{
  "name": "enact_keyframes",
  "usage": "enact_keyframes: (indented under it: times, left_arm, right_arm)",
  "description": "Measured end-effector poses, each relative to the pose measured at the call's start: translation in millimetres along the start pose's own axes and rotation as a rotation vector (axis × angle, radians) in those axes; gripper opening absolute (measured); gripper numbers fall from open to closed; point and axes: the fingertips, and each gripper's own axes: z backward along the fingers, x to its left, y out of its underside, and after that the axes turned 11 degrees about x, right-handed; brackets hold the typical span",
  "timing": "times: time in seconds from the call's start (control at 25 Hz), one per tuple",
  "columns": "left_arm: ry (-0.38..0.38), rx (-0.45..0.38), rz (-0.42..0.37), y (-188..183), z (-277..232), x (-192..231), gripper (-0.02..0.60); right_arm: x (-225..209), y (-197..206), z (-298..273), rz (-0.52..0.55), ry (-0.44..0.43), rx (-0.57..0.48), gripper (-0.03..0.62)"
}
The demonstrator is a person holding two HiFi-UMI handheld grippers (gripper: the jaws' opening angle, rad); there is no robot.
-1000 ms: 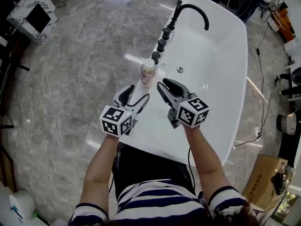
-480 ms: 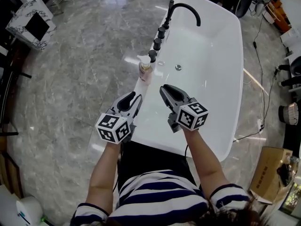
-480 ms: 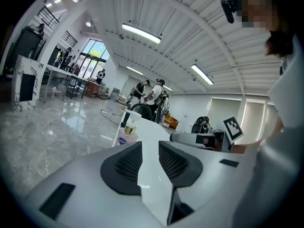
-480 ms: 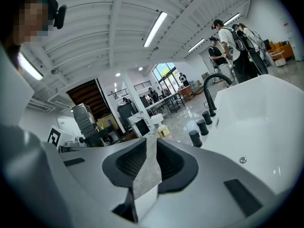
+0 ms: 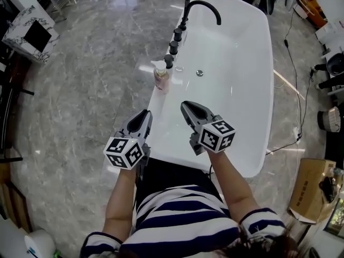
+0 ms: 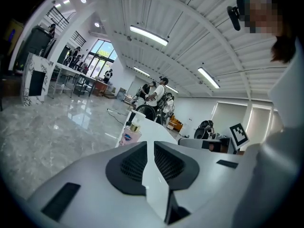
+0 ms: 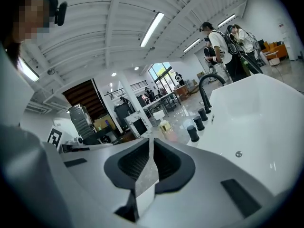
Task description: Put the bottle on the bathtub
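Observation:
A pink pump bottle [image 5: 160, 78] with a white top stands upright on the left rim of the white bathtub [image 5: 232, 107], just in front of the row of black knobs [image 5: 173, 46]. My left gripper [image 5: 142, 117] is shut and empty, hovering over the rim's near left corner, well short of the bottle. My right gripper [image 5: 186, 108] is also shut and empty, over the tub's near end. The left gripper view shows the bottle [image 6: 129, 134] beyond the closed jaws of the left gripper [image 6: 150, 146]. In the right gripper view the bottle [image 7: 166, 127] sits far ahead of the right gripper [image 7: 152, 144].
A curved black faucet [image 5: 203, 7] rises at the tub's far left corner, and a drain [image 5: 199, 73] shows inside. Glossy marble floor [image 5: 80, 90] lies to the left. Cables and a cardboard box [image 5: 309, 190] sit to the right. People [image 7: 223, 46] stand beyond the tub.
Both grippers have drawn back toward the person, away from the bottle. The left jaws, open a second ago, are now shut. The bottle stays on the rim.

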Motion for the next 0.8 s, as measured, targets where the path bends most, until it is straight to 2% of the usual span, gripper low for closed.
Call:
enact_keyframes:
  times: [0.8]
  left_arm:
    - [-0.044,0.059,0.031,24,12,-7,0.054]
  right_arm:
    - [8,27,13,-0.043,0.049,0.032,0.027]
